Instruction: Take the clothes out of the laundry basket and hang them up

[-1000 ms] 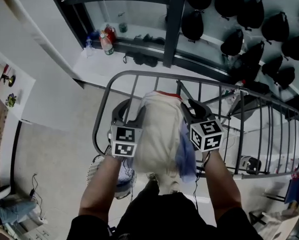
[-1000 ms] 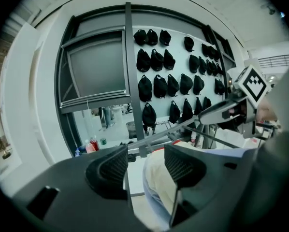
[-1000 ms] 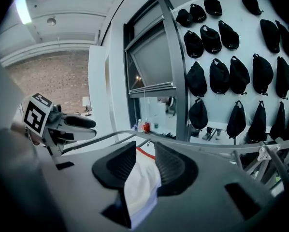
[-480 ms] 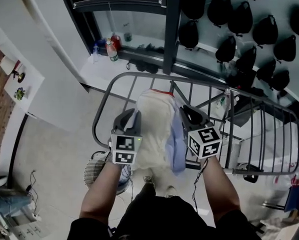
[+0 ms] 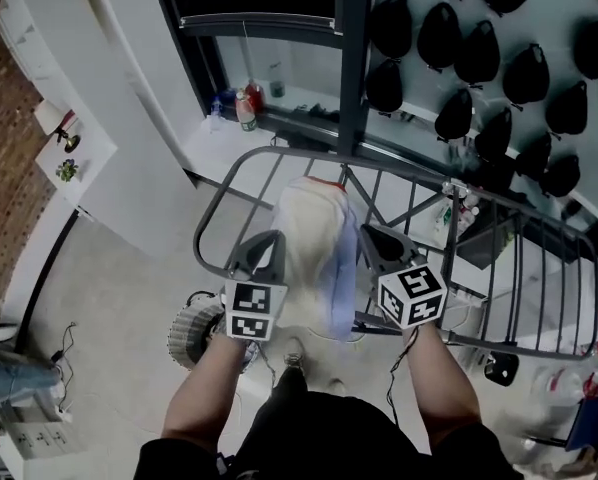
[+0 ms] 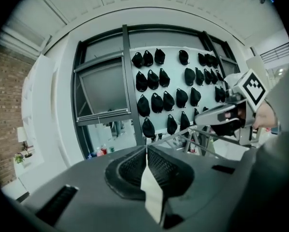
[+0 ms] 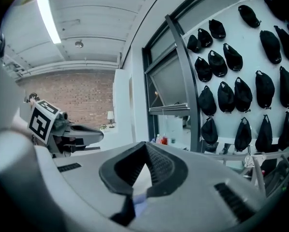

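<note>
A cream garment (image 5: 314,253) with a pale blue inner layer (image 5: 345,278) hangs between my two grippers, over the near end of a grey metal drying rack (image 5: 279,153). My left gripper (image 5: 272,240) is shut on its left edge, and cream cloth (image 6: 151,197) shows pinched between the pads. My right gripper (image 5: 371,234) is shut on the right edge, with cream and blue cloth (image 7: 137,190) between its pads. Both pairs of jaws have just been closing on the cloth. A round mesh laundry basket (image 5: 191,333) stands on the floor below my left arm.
The rack's rails (image 5: 499,268) run to the right. A dark upright post (image 5: 354,58) rises behind it, next to a wall of black caps (image 5: 459,58). Bottles (image 5: 247,108) stand on a low ledge at the window. White cabinets (image 5: 109,118) are on the left.
Both grippers have come up and gone forward with the garment, and their jaws have closed in on its two edges. The rack's near rail now lies closer under the cloth.
</note>
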A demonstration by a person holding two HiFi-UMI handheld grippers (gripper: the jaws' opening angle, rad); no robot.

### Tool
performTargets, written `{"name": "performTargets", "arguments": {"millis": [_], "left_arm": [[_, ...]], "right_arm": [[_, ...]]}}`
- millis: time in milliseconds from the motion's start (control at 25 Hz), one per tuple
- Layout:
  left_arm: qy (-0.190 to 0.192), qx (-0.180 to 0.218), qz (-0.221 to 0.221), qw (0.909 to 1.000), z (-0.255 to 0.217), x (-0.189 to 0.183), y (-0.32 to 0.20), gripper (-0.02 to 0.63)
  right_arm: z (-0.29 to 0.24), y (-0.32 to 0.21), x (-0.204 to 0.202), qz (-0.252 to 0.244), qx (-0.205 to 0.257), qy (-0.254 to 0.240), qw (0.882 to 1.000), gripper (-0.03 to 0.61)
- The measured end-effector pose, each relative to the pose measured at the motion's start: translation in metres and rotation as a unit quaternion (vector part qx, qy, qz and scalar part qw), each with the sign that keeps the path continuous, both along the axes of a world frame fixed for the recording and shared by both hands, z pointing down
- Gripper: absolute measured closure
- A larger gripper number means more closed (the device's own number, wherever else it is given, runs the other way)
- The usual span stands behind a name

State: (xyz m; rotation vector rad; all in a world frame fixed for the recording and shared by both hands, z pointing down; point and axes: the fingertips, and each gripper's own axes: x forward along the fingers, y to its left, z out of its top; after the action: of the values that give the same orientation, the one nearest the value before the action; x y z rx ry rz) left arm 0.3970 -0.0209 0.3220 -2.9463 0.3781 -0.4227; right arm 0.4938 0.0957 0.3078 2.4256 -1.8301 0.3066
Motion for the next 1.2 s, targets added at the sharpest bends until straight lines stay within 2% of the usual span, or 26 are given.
{"name": "performTargets", "arguments": {"millis": [360,760,1000,1200], "left_arm": [[0.008,-0.003,-0.047,0.9989,-0.012,-0.058,0.042,0.603],[0.008,0.001,-0.122,0.9925,-0.006,-0.124,0.027,0.603],[0.008,-0.003,-0.182,0.9832,0.0,-0.193,-0.009,0.603],[0.012,-0.006,-0.235,0.9718,0.003,-0.275,-0.044,0.603]], "right_arm": [[-0.01,0.021,-0.05,-0.068,0.008,-0.003,0.998,0.574],[0.001,-0.002,-0.101,-0.131,0.006,-0.022,0.991,0.574],[0.009,-0.05,-0.153,-0.182,-0.002,-0.029,0.983,0.574],[0.015,-0.095,-0.219,-0.223,-0.008,-0.031,0.974,0.574]]}}
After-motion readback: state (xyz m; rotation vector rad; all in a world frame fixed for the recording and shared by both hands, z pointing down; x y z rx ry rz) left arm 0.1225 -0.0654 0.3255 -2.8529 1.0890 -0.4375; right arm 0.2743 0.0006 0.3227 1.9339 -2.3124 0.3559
